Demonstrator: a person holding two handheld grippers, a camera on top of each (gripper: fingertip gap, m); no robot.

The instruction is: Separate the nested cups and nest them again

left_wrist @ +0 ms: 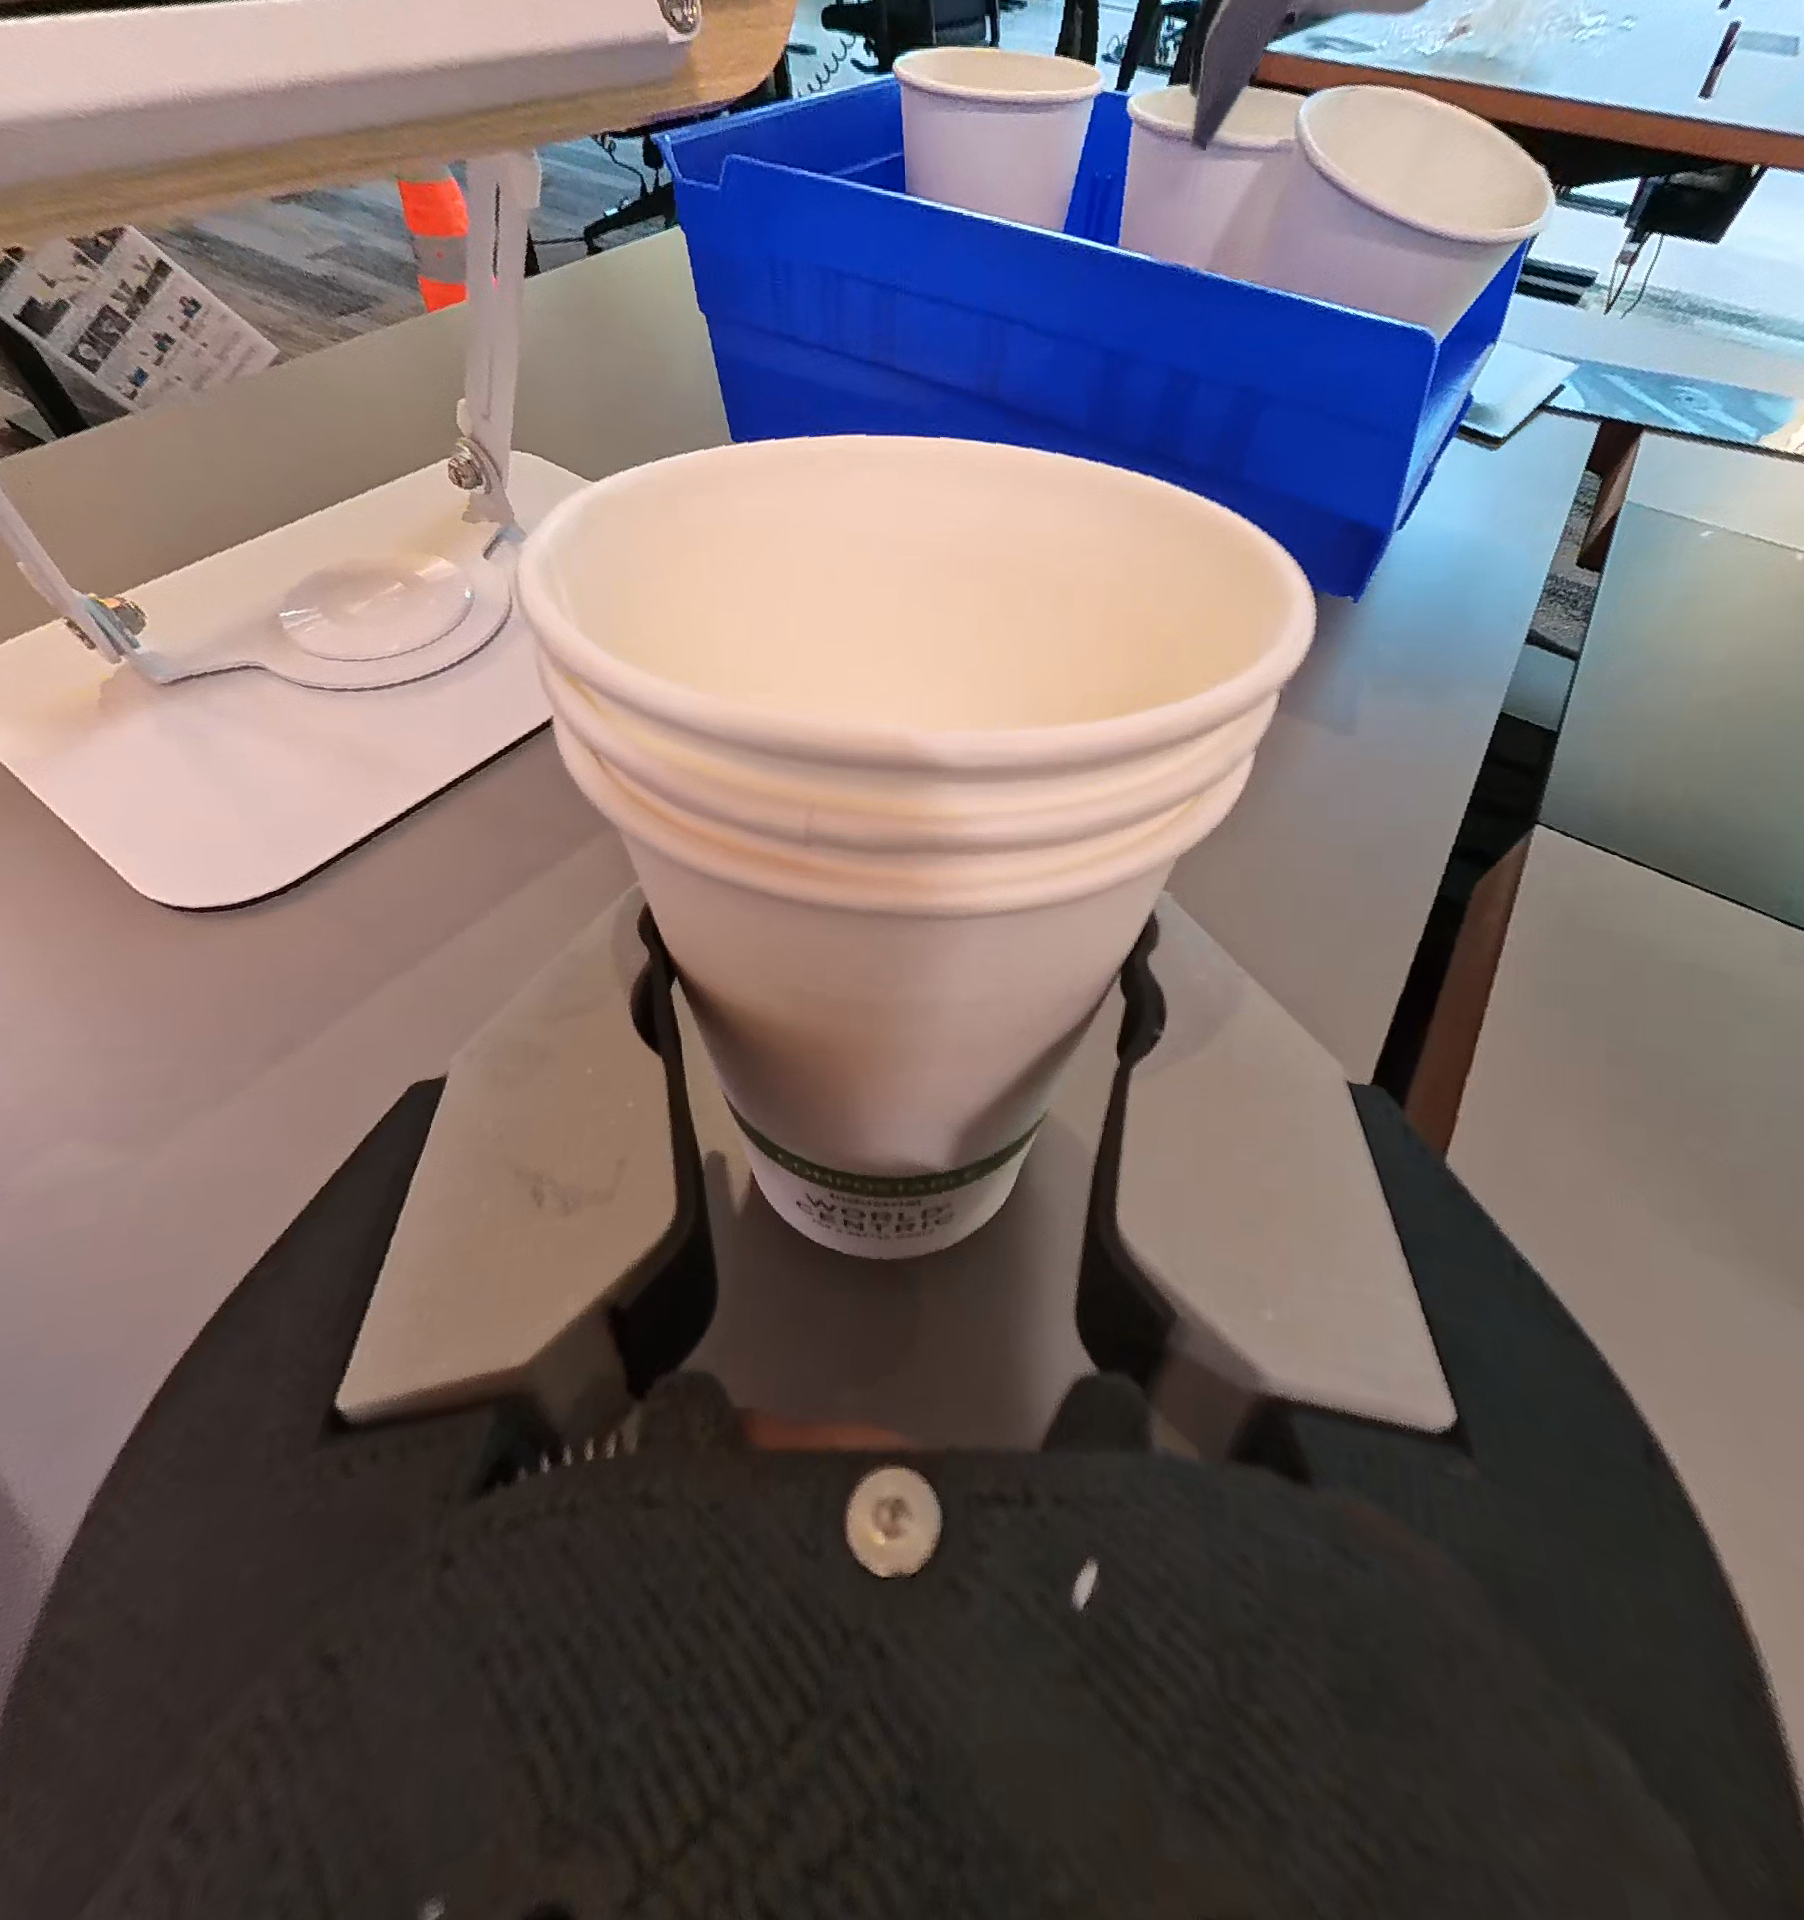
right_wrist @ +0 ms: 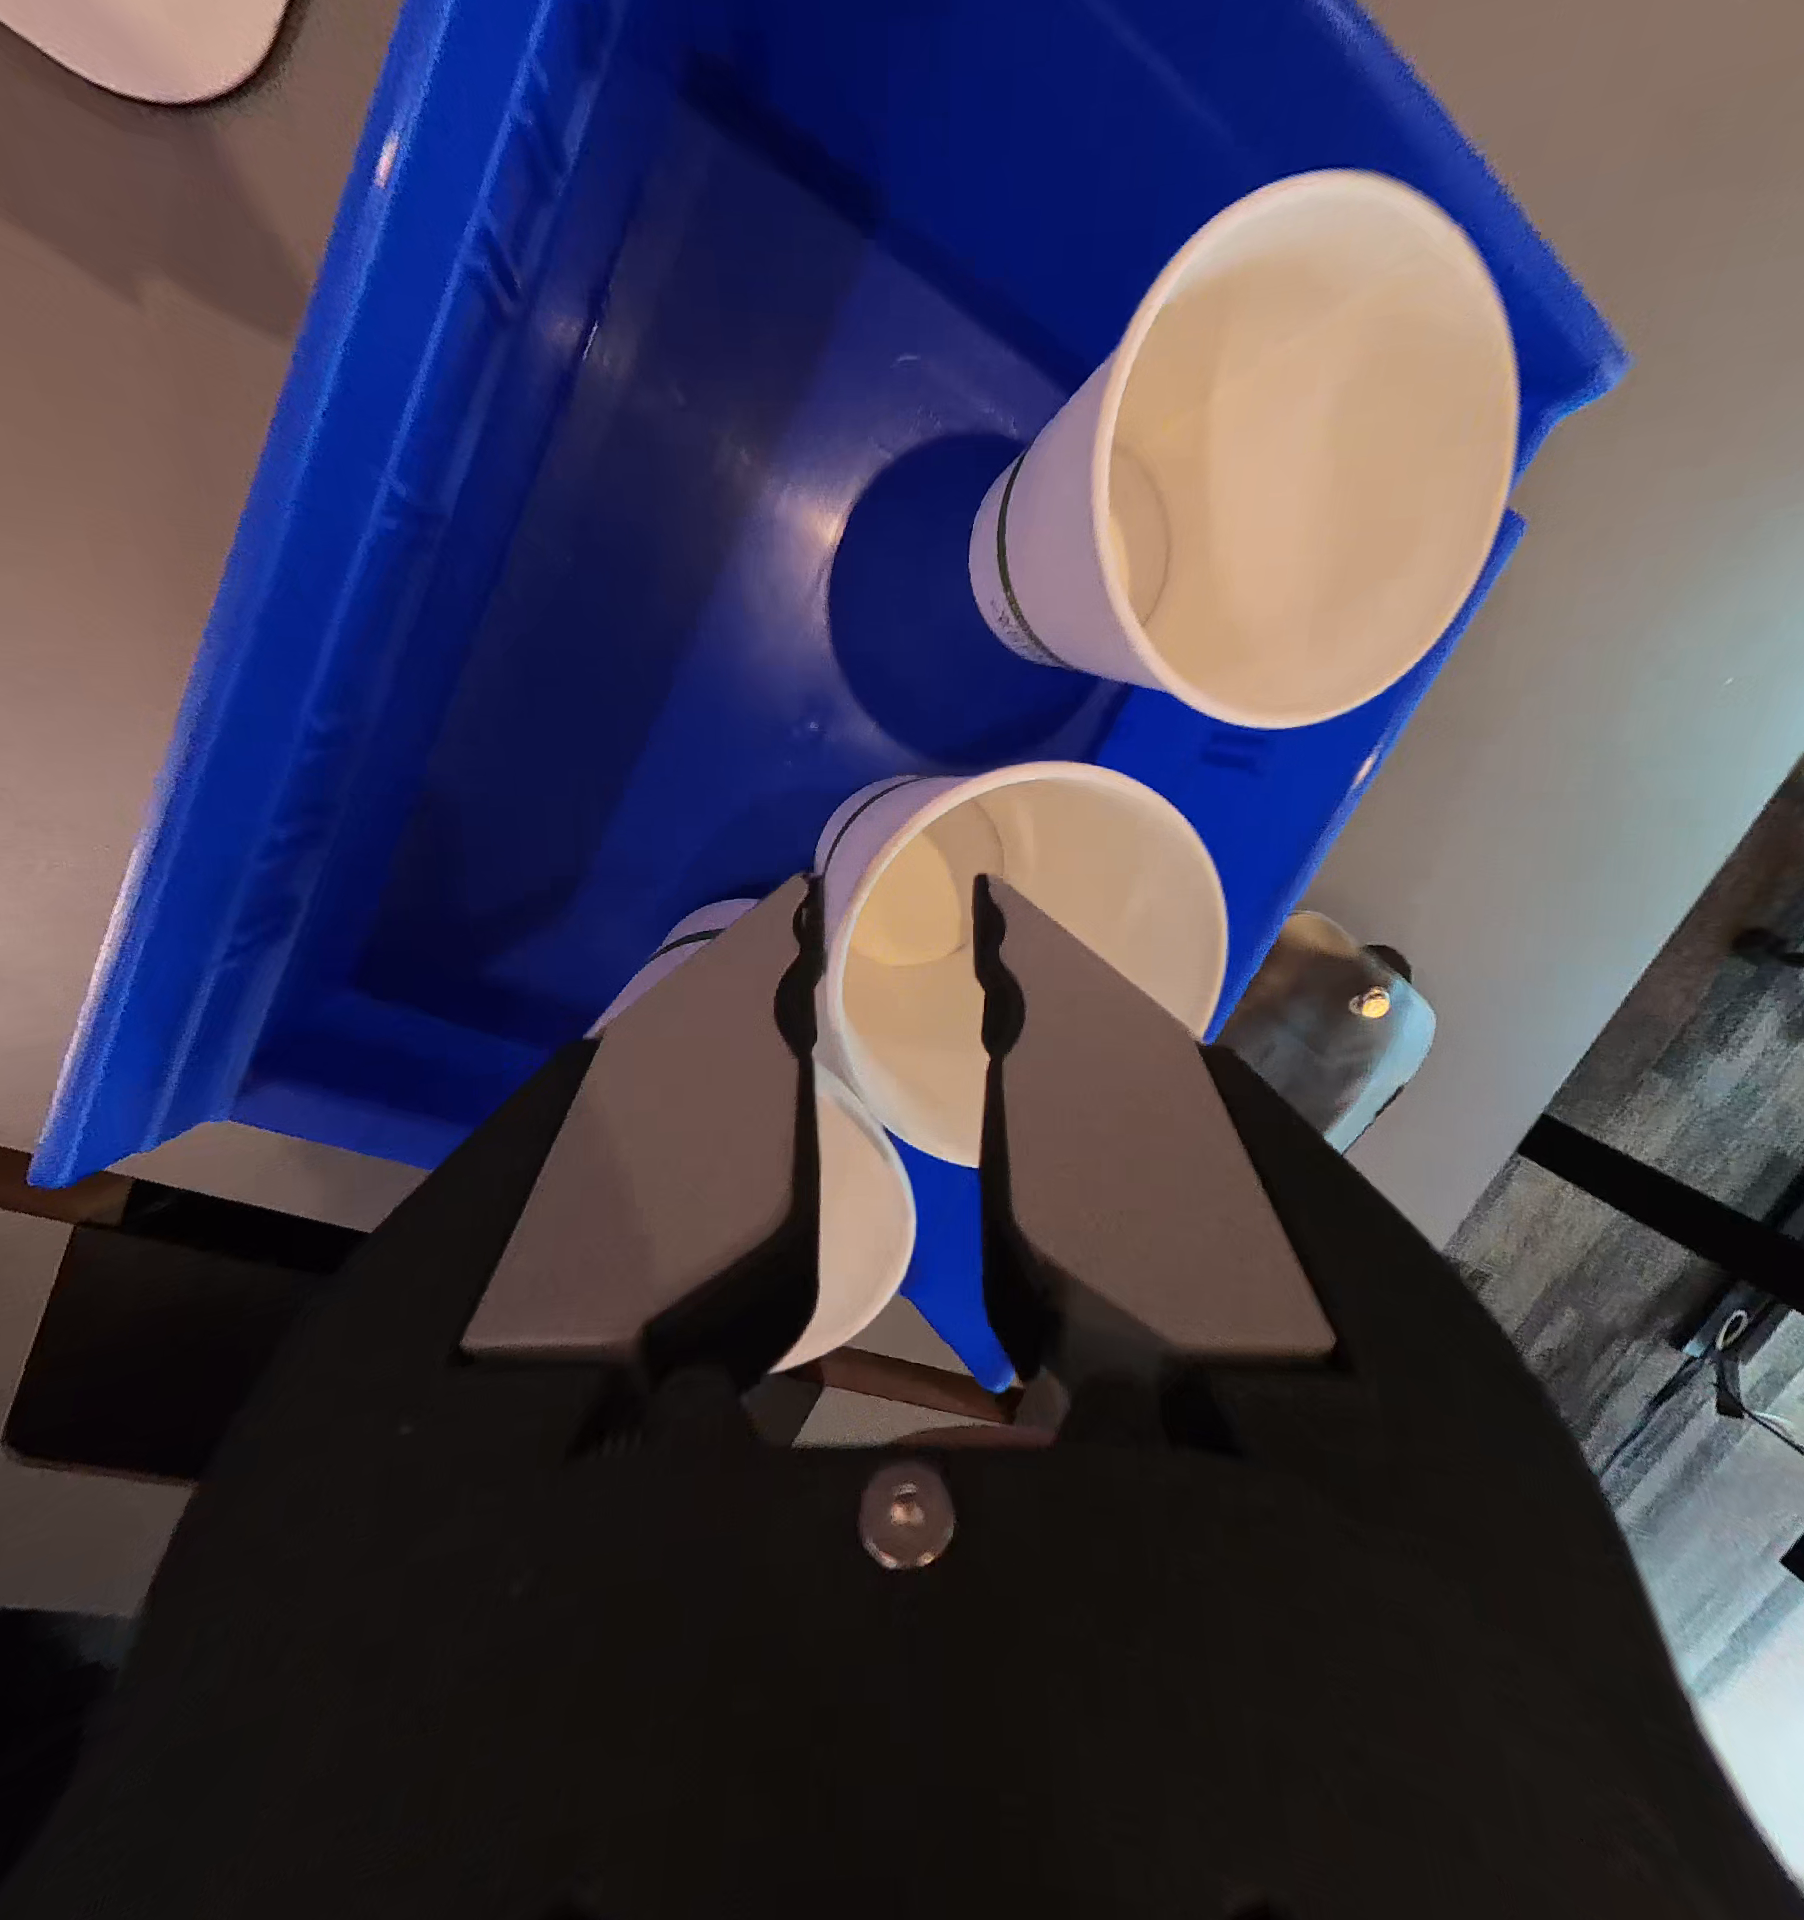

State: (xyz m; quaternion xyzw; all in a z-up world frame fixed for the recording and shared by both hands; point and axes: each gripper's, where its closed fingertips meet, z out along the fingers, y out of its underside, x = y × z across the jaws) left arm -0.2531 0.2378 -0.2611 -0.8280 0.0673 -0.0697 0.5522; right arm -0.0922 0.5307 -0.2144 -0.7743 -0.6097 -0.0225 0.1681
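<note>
My left gripper is shut on the lower part of a stack of nested white paper cups, held upright above the grey table; several rims show. A blue bin stands behind it with three single white cups. In the right wrist view I look down into the bin. My right gripper is open and straddles the rim of the middle cup, one finger outside the wall and one inside. Another cup stands farther off and a third sits partly under my left finger.
A white stand base with a slanted arm sits on the table to the left of the stack, and a wood-edged board hangs overhead at top left. The table edge runs down the right side. Floor shows beyond the bin. Tip to tip, the grippers are about 35 cm apart.
</note>
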